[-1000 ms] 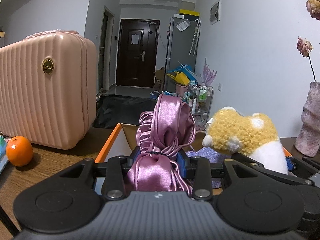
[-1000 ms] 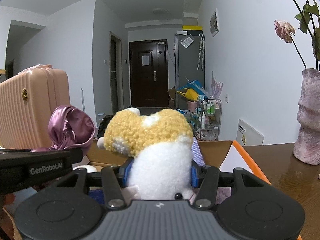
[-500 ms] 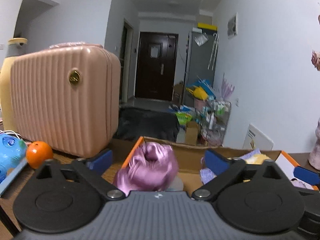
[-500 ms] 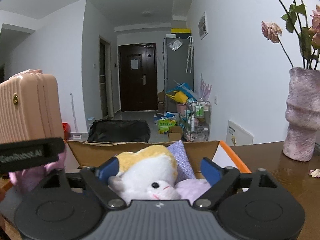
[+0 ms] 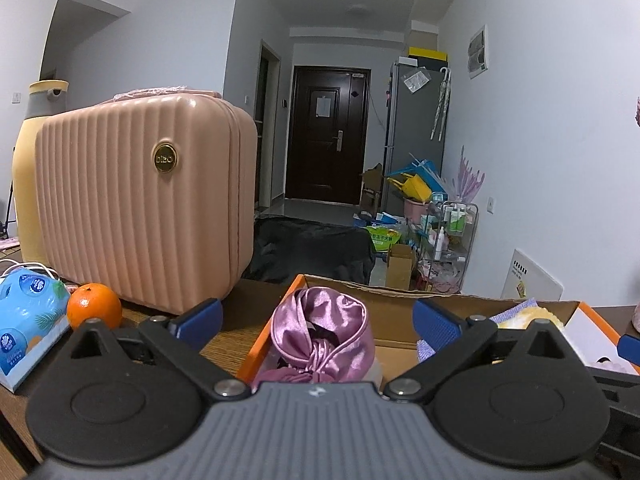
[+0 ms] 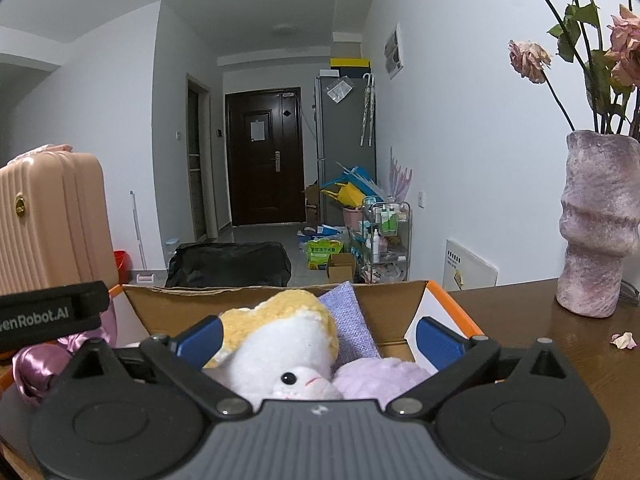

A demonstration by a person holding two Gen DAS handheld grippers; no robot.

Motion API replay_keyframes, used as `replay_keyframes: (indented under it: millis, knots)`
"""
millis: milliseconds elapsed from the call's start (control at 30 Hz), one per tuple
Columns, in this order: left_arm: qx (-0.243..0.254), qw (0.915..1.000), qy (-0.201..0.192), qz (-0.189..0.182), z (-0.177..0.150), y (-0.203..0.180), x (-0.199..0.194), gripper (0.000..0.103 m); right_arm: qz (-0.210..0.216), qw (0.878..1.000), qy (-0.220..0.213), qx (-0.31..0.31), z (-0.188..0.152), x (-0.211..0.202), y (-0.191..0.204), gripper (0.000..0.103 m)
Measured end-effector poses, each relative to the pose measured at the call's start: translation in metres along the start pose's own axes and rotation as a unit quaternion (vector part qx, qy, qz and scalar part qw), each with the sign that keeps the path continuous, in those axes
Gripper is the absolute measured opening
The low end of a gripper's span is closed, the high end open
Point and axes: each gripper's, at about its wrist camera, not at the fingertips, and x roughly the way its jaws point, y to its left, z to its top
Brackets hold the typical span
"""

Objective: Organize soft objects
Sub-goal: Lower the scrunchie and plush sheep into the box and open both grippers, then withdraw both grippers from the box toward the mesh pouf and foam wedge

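Nearest the left wrist camera, the left gripper [image 5: 318, 318] stood spread wide, its blue pads well apart and holding nothing. Directly between and just beyond them lay the pink satin bonnet [image 5: 320, 338], bunched into a knot and resting inside the near left corner of the orange-edged cardboard box [image 5: 262, 340]. Its gathered end pointed back toward the camera, so its long axis ran roughly along the fingers rather than across them.

The right gripper [image 6: 318, 338] was likewise fully open and empty. Between its pads, low in the same box, sat the yellow-and-white plush toy [image 6: 280, 340], head toward the camera, touching a pale lilac plush item [image 6: 380, 376] on its right and leaning against a purple knitted cloth [image 6: 350, 322] behind it. In this view the left tool's black body covered part of the bonnet at the left edge.

As a judgement, both soft things looked already deposited, and each tool was closest to its own item; any further move would likely be a withdrawal straight back, since the box walls rose just ahead of the pads.

Farther out, an orange [image 5: 94, 306] and a blue tissue pack [image 5: 28, 320] lay on the wooden table left of the box, before a pink ribbed suitcase [image 5: 140, 216]. A mauve vase [image 6: 598, 224] of dried roses stood well to the right.
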Motion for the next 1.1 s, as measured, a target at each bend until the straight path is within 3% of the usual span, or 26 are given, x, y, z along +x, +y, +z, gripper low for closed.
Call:
replay_keyframes:
  millis: [500, 1100]
  knots:
    - [-0.008, 0.9999, -0.006, 0.008, -0.003, 0.008, -0.009, 0.103, -0.011, 1.0, -0.015, -0.01, -0.004, -0.019, 0.0, 0.103]
    - [-0.016, 0.9996, -0.022, 0.004, -0.01, 0.015, -0.063, 0.103, -0.016, 0.998, -0.041, -0.034, -0.012, -0.076, -0.003, 0.103]
